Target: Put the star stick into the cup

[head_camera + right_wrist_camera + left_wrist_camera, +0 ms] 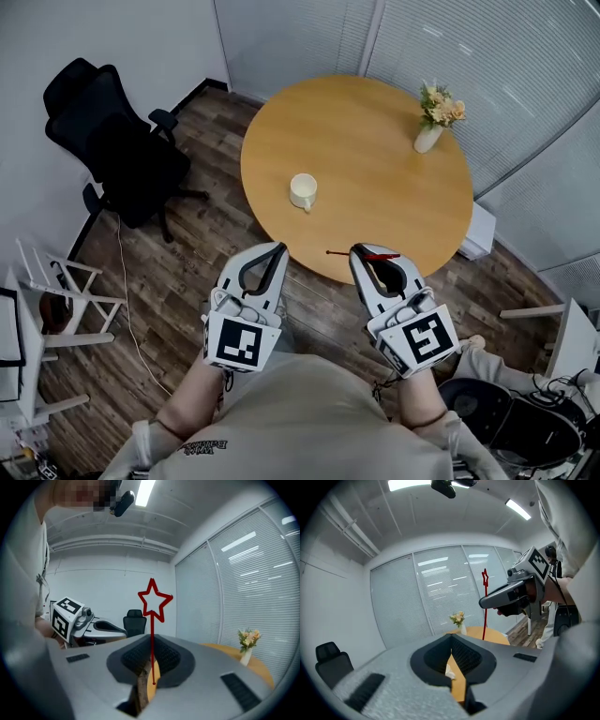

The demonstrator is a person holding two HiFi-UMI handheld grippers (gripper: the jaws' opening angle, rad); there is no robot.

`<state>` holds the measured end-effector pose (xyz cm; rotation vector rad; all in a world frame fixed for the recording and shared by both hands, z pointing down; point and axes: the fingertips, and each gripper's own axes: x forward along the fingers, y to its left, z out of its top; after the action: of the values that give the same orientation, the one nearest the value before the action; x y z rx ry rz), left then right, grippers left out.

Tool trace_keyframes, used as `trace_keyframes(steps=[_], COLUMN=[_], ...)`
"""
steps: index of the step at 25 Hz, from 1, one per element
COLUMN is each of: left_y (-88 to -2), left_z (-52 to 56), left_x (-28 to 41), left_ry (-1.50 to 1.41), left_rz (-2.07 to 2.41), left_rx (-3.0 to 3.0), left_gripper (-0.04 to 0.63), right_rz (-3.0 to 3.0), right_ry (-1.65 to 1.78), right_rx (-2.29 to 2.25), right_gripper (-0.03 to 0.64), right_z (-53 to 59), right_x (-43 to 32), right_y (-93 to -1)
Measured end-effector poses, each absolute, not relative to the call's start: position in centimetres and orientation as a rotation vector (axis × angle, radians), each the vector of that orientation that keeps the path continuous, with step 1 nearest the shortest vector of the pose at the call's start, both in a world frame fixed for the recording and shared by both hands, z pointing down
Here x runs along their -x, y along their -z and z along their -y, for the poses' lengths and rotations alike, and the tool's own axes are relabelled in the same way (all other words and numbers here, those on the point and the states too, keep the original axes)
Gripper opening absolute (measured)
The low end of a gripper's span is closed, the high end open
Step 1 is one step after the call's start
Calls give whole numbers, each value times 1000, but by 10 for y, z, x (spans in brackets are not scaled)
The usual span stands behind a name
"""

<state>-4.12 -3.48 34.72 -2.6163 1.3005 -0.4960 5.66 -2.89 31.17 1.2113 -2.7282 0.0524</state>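
Note:
The red star stick [375,255] lies level across the tips of my right gripper [357,251], which is shut on its thin shaft. In the right gripper view the star stick [153,603] stands straight up out of the closed jaws of the right gripper [152,645]. The white cup [303,191] stands upright on the round wooden table [375,169], beyond both grippers. My left gripper [279,247] hovers at the table's near edge, shut and holding nothing. Past the left gripper [451,651], the left gripper view shows the stick [484,606] in the right gripper [511,595].
A white vase of flowers [433,117] stands at the table's far right. A black office chair [112,141] is on the floor to the left, with white folding chairs [47,309] nearer. A white box [478,230] sits right of the table.

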Motion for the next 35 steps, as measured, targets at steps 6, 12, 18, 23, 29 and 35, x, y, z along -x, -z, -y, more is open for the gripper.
trace_keyframes(steps=[6,12,18,23,29,35], left_y=[-351,-350,-354,-351,-354,-352], left_z=[99,149,185,202,216,224], left_x=[67,82,89,86,89,84], left_ry=[496,482,459,429,439,455], left_rz=[-1243,-1194,-1155,-1155,-1213,-1264], left_rx=[2651,2677,2706,2716,2707,2673], left_gripper=[21,21,21,21,21,21], right_rz=[2681,2644,2624,2630,2641,2661], right_ry=[-52,-51,-52,-47,-58,-92], right_rx=[-1258,-1315,-1338,-1336,-1299,-1251], right_gripper=[35,35,35,35,35,35], right_z=[91,137,169,185,201,216], right_x=[-32,-16,-5,-4,-3,-11], right_y=[-312,-312,-316,-314,-321,-330])
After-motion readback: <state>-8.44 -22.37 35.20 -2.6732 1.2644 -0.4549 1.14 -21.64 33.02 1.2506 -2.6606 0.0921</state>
